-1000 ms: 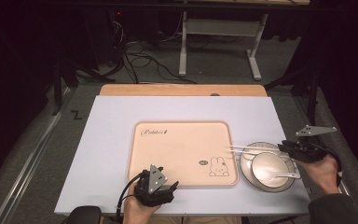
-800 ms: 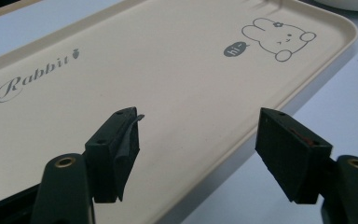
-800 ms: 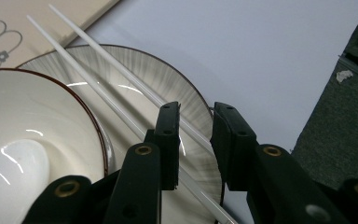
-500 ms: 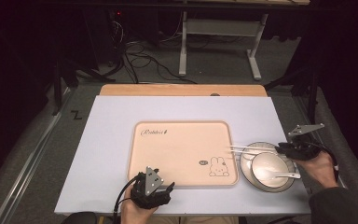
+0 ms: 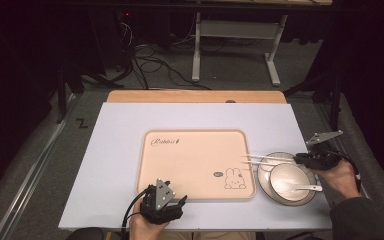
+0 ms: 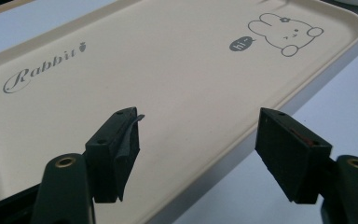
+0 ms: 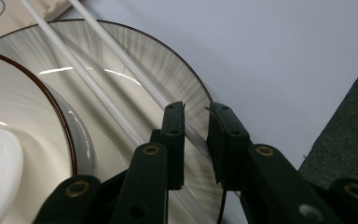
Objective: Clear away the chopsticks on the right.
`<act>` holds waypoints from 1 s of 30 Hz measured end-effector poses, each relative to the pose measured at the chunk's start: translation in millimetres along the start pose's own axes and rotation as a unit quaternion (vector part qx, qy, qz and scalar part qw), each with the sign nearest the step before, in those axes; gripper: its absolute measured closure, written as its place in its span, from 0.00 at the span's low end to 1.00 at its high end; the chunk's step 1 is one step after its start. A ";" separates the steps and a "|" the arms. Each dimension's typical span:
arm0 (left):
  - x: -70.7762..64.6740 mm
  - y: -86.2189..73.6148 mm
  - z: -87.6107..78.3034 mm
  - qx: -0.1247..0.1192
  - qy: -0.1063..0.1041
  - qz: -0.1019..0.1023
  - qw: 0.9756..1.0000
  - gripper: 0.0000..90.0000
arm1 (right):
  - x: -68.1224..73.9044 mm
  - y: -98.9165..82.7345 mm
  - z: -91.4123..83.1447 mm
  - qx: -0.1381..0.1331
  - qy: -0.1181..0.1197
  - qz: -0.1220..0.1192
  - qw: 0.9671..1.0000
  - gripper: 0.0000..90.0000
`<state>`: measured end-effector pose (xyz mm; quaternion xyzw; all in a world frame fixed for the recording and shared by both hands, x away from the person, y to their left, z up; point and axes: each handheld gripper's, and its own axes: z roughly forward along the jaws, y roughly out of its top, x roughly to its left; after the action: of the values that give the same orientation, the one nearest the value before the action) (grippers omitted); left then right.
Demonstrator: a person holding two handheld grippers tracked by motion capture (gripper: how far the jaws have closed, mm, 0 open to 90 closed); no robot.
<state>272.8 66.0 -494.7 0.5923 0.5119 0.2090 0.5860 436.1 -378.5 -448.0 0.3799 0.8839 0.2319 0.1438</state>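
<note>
A striped plate (image 5: 266, 189) lies right of the beige rabbit tray (image 5: 195, 165). On it stands a white bowl (image 5: 285, 177) with a white spoon (image 5: 306, 188). Two white chopsticks (image 5: 260, 159) rest across the plate's far rim, tips on the tray. My right gripper (image 5: 300, 157) is at their right ends. In the right gripper view the gripper (image 7: 196, 119) straddles one chopstick (image 7: 135, 79); the jaws have just been closing, and a gap remains beside the stick. My left gripper (image 5: 166, 196) is open over the tray's near edge (image 6: 242, 135), holding nothing.
The white table top (image 5: 120, 150) has bare room left of the tray and behind it. Its right edge runs close beside the plate (image 7: 168, 70), with grey floor (image 7: 349, 121) below. A desk frame and cables lie on the floor beyond the table.
The right gripper's jaws have narrowed around the chopstick's end, and that hand has shifted only slightly. The left hand and the dishes stay put.
</note>
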 end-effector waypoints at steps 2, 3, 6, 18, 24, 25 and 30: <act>-0.1 -0.1 0.1 0.000 -0.001 0.000 1.000 0.34 | -0.5 1.3 0.1 0.004 0.003 -0.007 1.000 0.87; -0.4 -0.2 0.3 -0.001 -0.001 -0.002 1.000 0.34 | -0.2 1.6 0.1 0.005 0.003 -0.007 1.000 0.88; -0.5 -0.3 0.4 -0.001 -0.001 -0.002 1.000 0.34 | -0.2 2.2 0.4 0.005 0.005 -0.011 1.000 0.88; -0.6 -1.5 0.4 0.004 -0.002 0.005 1.000 0.34 | -1.4 1.4 2.1 0.006 0.021 -0.030 0.999 0.87; -1.2 -1.6 0.3 0.001 -0.003 0.003 1.000 0.34 | -2.3 1.8 3.2 0.006 0.027 -0.035 0.999 0.88; -1.0 -1.7 0.2 0.002 -0.003 0.005 1.000 0.34 | -2.7 1.8 3.3 0.006 0.030 -0.036 0.999 0.89; -1.6 -2.1 0.6 0.001 -0.004 0.003 1.000 0.34 | -2.7 1.6 2.9 0.006 0.036 -0.031 0.999 0.89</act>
<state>271.9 63.9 -496.1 0.5953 0.5078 0.2077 0.5870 440.1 -378.7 -449.4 0.3448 0.9012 0.2353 0.1163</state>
